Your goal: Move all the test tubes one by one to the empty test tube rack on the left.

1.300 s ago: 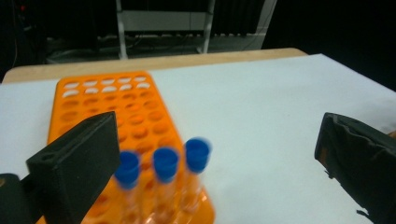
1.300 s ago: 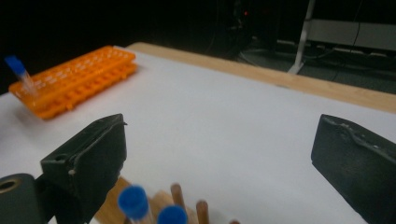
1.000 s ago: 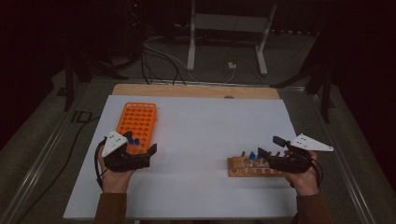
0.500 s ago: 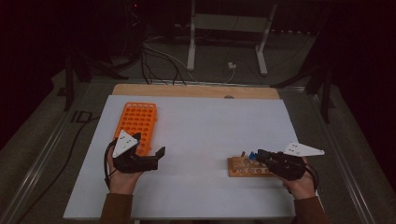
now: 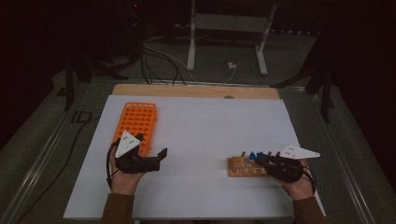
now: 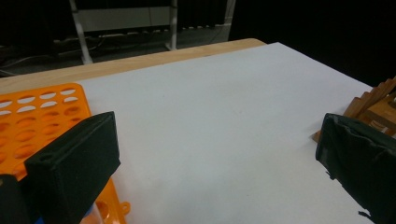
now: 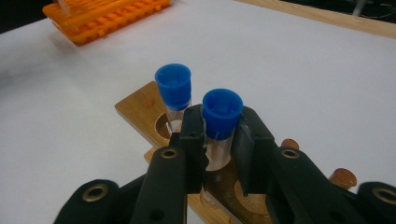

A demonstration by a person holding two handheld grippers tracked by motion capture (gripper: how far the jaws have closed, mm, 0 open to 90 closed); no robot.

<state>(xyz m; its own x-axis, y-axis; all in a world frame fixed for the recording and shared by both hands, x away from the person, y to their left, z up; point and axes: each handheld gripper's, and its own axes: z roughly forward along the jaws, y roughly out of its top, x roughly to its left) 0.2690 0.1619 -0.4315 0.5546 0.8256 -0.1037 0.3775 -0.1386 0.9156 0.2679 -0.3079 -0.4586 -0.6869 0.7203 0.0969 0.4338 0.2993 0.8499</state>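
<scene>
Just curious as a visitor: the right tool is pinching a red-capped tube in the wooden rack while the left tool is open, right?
Not quite: the cap is blue, not red, as the right gripper view shows. The right tool pinches a blue-capped tube in the wooden rack; the left tool is open.

Tube tray [image 5: 136,125] left on sheet [image 5: 205,126]; wooden rack [image 5: 246,166] right, two tubes [image 7: 219,122] in it.

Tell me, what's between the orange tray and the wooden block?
Nothing but bare white table sheet lies between the orange rack and the wooden rack, as the high view shows.

Dark room, grey floor [image 5: 289,60], perhaps cables [image 5: 161,58]
</scene>
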